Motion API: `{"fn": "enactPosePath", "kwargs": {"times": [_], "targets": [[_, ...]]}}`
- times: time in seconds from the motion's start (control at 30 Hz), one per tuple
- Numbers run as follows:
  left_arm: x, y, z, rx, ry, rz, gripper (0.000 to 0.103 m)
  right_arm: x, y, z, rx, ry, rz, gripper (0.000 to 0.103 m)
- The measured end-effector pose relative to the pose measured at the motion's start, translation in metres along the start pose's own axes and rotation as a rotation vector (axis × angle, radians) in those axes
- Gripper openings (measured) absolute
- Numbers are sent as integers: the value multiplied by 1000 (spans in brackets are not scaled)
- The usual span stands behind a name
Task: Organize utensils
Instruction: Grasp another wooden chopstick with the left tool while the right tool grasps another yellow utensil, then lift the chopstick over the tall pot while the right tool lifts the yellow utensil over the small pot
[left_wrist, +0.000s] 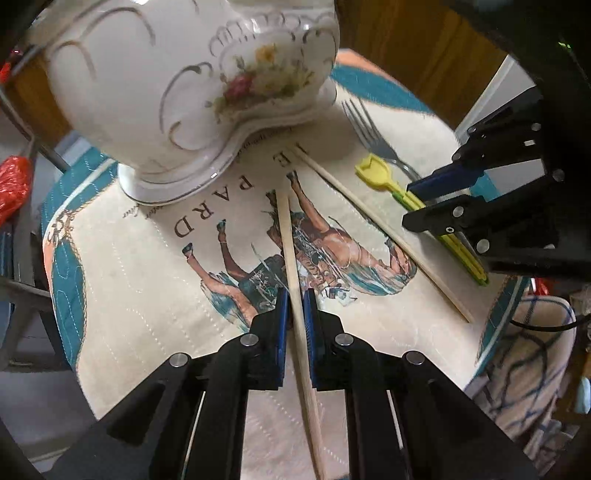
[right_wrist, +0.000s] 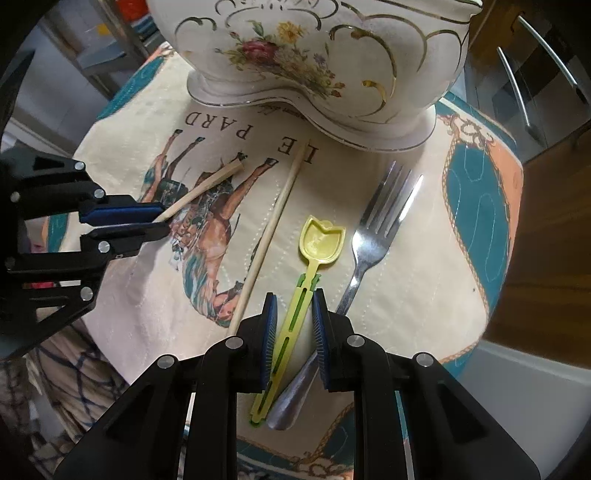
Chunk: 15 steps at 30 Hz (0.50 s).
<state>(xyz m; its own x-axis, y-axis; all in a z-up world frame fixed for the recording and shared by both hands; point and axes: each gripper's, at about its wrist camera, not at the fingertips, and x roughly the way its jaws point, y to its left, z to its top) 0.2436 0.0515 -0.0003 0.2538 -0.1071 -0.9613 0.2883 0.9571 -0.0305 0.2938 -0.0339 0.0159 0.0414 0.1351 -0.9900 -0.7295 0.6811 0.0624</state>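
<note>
My left gripper (left_wrist: 294, 299) is shut on a wooden chopstick (left_wrist: 291, 258), whose far tip points toward the white floral ceramic pot (left_wrist: 184, 81). It also shows in the right wrist view (right_wrist: 162, 221) with that chopstick (right_wrist: 207, 184). A second chopstick (left_wrist: 384, 236) (right_wrist: 273, 218) lies on the printed cloth. My right gripper (right_wrist: 294, 306) is open around the handle of a yellow-green plastic spoon (right_wrist: 317, 240), pads not touching it. A steel fork (right_wrist: 373, 236) lies just right of the spoon. In the left wrist view the right gripper (left_wrist: 413, 203) straddles the spoon (left_wrist: 373, 170).
The quilted cloth (right_wrist: 406, 295) with a horse print covers a small round table; its edge is close on all sides. A patterned fabric (left_wrist: 524, 369) lies beyond the edge. Wooden cabinets (right_wrist: 546, 240) stand to the right. A red mesh bag (left_wrist: 14, 184) hangs at left.
</note>
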Motion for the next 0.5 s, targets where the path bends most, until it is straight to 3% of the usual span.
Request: {"fn": "enactPosePath", "kwargs": {"times": [0.1, 0.23, 0.3, 0.5], "targets": [[2, -3, 9, 16, 75, 12, 10, 0, 0, 5, 22, 11, 1, 21], [4, -7, 15, 12, 107, 40, 8, -3, -6, 10, 59, -6, 1, 16], [4, -11, 15, 8, 87, 58, 6, -5, -11, 10, 70, -33, 2, 10], [-6, 1, -6, -110, -83, 16, 6, -11, -21, -12, 104, -133, 35, 10]]}}
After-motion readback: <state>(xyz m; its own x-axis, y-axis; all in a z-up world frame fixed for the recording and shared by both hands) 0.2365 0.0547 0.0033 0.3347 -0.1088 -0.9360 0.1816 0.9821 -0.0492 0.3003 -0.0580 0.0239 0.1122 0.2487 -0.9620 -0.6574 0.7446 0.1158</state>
